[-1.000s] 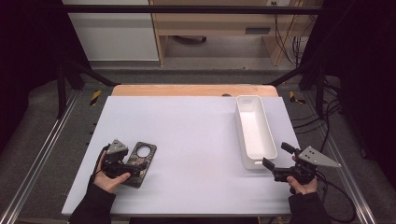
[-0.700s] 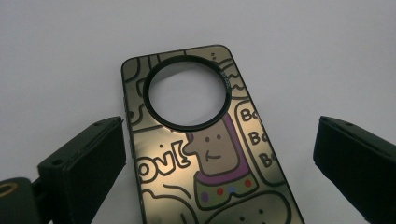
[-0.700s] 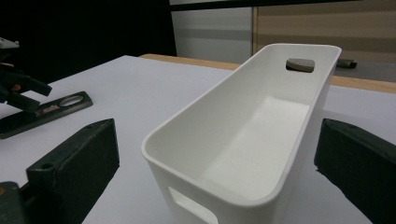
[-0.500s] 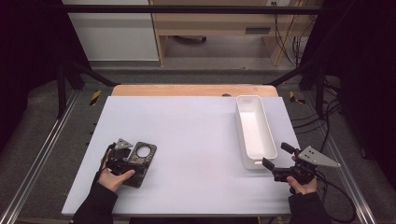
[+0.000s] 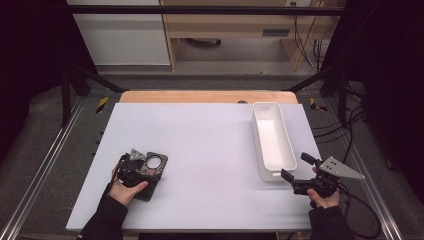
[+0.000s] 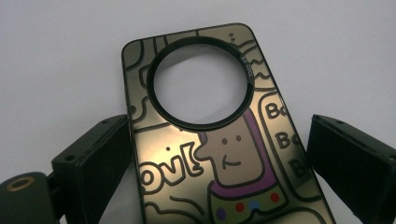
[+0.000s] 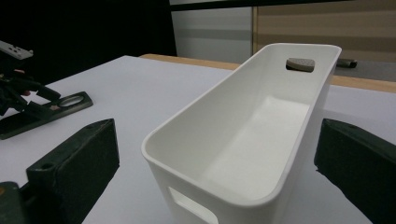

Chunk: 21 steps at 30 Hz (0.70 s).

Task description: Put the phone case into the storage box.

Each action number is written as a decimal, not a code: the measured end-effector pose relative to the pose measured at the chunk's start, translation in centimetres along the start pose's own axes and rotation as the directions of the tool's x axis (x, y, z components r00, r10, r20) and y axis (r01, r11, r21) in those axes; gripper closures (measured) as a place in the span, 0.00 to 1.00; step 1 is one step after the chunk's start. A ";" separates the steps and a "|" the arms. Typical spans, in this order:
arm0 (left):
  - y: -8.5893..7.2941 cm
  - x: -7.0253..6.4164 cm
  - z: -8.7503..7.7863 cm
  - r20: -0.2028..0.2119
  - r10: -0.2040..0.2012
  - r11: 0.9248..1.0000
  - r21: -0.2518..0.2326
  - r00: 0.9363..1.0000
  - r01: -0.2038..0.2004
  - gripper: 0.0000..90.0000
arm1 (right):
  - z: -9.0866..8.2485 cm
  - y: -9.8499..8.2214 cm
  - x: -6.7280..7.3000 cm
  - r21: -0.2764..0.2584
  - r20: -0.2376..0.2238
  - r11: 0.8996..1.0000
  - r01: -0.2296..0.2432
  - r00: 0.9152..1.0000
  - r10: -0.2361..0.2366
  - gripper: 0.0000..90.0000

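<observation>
Phone case (image 6: 224, 154), flat and dark with a cartoon print and a round camera opening, lies on the white table (image 5: 210, 150) at the near left corner. Your left gripper (image 5: 135, 172) is positioned over the near end of the case. In the left gripper view the two black jaws stand apart, one on each side of the case; the left jaw is at or very near the case edge, while a strip of table shows between the right jaw and the case. Contact cannot be confirmed from this angle.

Your left hand (image 5: 126, 189) holds that gripper from the near side.

Your right gripper (image 5: 300, 176) rests at the near right of the table, just beside the near end of the white bin (image 5: 272, 140). Its jaws are spread wide and hold nothing; in the right gripper view they sit on either side of the bin's near end, clear of its walls. The bin stands upright, long axis running near to far, with a handle slot in each end wall. Your right hand (image 5: 322, 195) grips the tool from below.

Bin and case are well apart.
</observation>
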State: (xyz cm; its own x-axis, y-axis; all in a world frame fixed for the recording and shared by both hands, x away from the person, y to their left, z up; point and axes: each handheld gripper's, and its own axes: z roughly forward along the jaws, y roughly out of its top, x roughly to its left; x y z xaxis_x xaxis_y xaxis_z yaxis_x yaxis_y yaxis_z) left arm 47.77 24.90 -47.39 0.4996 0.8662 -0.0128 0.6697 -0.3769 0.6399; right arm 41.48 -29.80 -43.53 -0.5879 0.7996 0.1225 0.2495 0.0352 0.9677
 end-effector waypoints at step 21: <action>0.3 -0.8 0.4 -0.067 -0.031 0.997 0.071 0.997 0.036 0.06 | 0.0 0.0 0.0 0.004 0.000 1.000 -0.007 1.000 0.007 0.00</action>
State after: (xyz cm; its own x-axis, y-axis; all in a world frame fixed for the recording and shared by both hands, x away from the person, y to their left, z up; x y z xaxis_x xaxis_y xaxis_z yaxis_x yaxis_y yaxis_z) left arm 47.77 23.93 -47.50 0.4407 0.8975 0.0183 0.7248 -0.3678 0.5826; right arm 41.47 -29.82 -43.50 -0.5862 0.7998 0.1292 0.2570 0.0323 0.9659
